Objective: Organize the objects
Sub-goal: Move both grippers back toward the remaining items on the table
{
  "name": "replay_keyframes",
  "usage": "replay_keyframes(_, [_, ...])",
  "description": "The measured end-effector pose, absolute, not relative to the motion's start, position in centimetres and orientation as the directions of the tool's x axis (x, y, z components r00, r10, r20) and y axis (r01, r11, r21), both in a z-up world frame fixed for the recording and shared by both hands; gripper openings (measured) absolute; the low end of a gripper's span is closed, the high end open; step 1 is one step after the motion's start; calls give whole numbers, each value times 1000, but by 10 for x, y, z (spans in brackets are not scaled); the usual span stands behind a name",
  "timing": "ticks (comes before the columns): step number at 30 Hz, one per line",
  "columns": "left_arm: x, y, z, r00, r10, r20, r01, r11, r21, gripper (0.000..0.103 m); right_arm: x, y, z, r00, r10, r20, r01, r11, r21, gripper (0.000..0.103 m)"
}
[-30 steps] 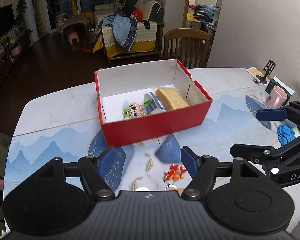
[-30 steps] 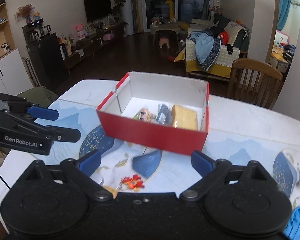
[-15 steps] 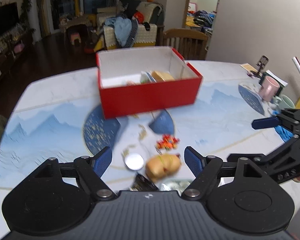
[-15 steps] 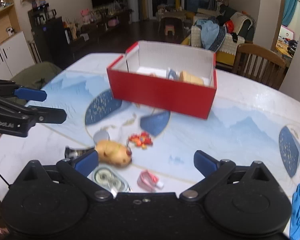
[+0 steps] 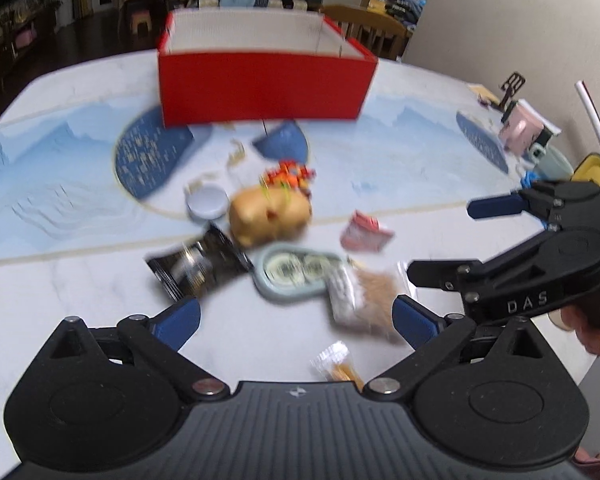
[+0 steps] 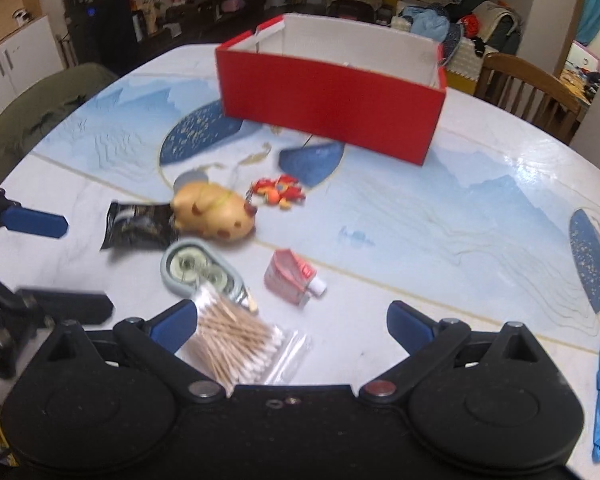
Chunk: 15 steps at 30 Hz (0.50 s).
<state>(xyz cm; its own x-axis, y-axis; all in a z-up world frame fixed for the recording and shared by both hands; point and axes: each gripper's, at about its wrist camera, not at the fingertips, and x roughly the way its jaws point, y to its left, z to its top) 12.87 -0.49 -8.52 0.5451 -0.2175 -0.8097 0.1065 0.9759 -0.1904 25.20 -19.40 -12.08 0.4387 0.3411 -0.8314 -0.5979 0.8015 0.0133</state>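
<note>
Both tools had dropped toward the loose clutter on the tabletop (image 6: 440, 208). The left tool (image 5: 296, 316) had just spread wide, empty; the right tool (image 6: 288, 320) gaped empty over the bagged cotton swabs (image 6: 240, 344), likely next for the red cardboard box (image 6: 332, 100).

The left hand-held gripper (image 5: 296, 318) is matte black, with two round housings side by side and a ribbed grey panel between them carrying a small embossed mark. Angular black links run forward from silver pivot screws to blue pads (image 5: 180, 316) on the fingertips. The right hand-held gripper (image 6: 288, 320) has the same build: black round housings, silver screws at the pivots, blue pads (image 6: 410, 322), and a dusty black centre plate with small holes. Seen from the left wrist view, its side link carries white letters reading DAS and several small bolts. A thin black cable hangs beside it.
</note>
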Motion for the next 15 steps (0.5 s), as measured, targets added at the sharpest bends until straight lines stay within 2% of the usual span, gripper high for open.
replay_keyframes(10, [114,-30,-130,402,-267,-876,111,964,-242,103,243,-184,-148,370,290,-883,-677,735,-43,101])
replay_keyframes(15, [113,-35,-143,367,-243,-898,99,970,-222,103,243,-178,-155,351,285,-892,-692,721,-42,101])
